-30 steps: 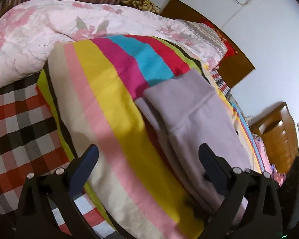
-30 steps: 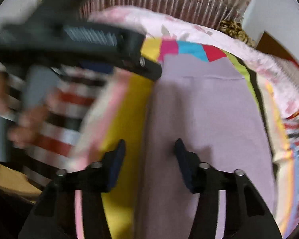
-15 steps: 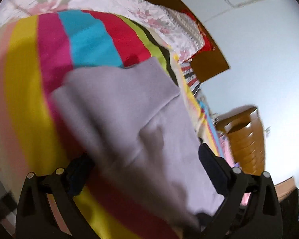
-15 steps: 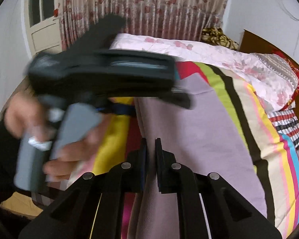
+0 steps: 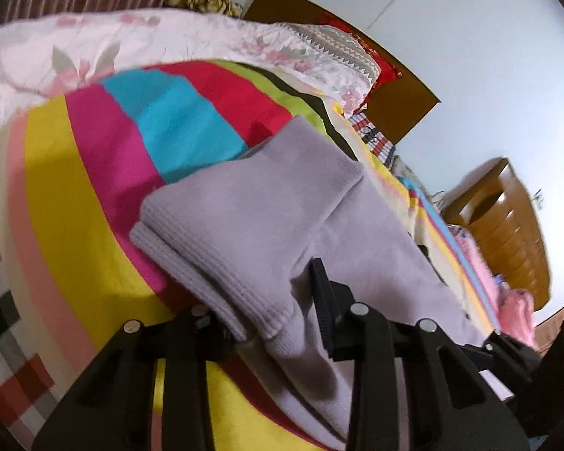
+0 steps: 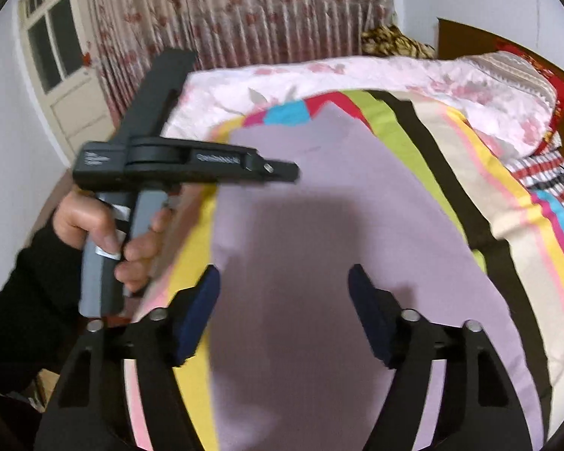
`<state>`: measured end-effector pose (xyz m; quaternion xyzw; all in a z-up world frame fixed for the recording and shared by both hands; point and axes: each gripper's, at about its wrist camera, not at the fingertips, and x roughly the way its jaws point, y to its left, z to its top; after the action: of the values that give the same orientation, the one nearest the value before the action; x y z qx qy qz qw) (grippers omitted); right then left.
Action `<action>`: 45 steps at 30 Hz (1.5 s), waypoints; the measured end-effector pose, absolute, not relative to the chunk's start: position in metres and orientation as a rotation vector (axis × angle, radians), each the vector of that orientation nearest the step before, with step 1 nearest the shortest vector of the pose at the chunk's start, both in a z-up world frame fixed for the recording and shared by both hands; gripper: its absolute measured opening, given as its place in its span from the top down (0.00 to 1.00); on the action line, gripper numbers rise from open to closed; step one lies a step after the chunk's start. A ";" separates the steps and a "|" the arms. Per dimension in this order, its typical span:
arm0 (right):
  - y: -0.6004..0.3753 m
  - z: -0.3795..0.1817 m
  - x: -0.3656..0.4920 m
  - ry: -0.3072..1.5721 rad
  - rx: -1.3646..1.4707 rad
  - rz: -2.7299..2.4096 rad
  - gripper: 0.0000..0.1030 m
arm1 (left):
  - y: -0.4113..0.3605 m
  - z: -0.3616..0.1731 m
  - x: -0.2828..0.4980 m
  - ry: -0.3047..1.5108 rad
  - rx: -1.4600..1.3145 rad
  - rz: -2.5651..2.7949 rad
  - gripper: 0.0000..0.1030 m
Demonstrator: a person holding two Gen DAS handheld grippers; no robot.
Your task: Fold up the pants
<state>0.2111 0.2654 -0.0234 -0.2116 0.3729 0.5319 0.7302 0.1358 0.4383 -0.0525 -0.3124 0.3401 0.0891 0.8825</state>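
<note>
The lilac pants [image 6: 338,233] lie folded on a bright striped blanket [image 6: 526,203] on a bed. In the left wrist view my left gripper [image 5: 267,323] is shut on the ribbed hem of the pants [image 5: 244,225], which is lifted and bunched between its fingers. In the right wrist view my right gripper [image 6: 284,315] is open and empty just above the near part of the pants. The left gripper [image 6: 282,169] also shows there, held in a hand at the pants' left edge.
A pink floral quilt [image 5: 94,37] is heaped at the far end of the bed. A wooden headboard [image 5: 376,60] and a wooden dresser [image 5: 507,225] stand at the right. Curtains [image 6: 244,11] and a door [image 6: 64,75] are behind the bed.
My left gripper moved onto the pants' hem and shut on it. My right gripper went from open to shut half a second ago and is open again now.
</note>
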 end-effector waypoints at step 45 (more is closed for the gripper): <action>-0.146 0.047 0.169 0.580 0.309 0.427 0.21 | 0.028 0.035 0.119 0.607 0.341 -0.265 0.80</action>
<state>0.1693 -0.1455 0.0471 0.1506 0.2827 0.2080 0.9242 0.1192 0.0283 0.0352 0.1664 0.2965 -0.1297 0.9314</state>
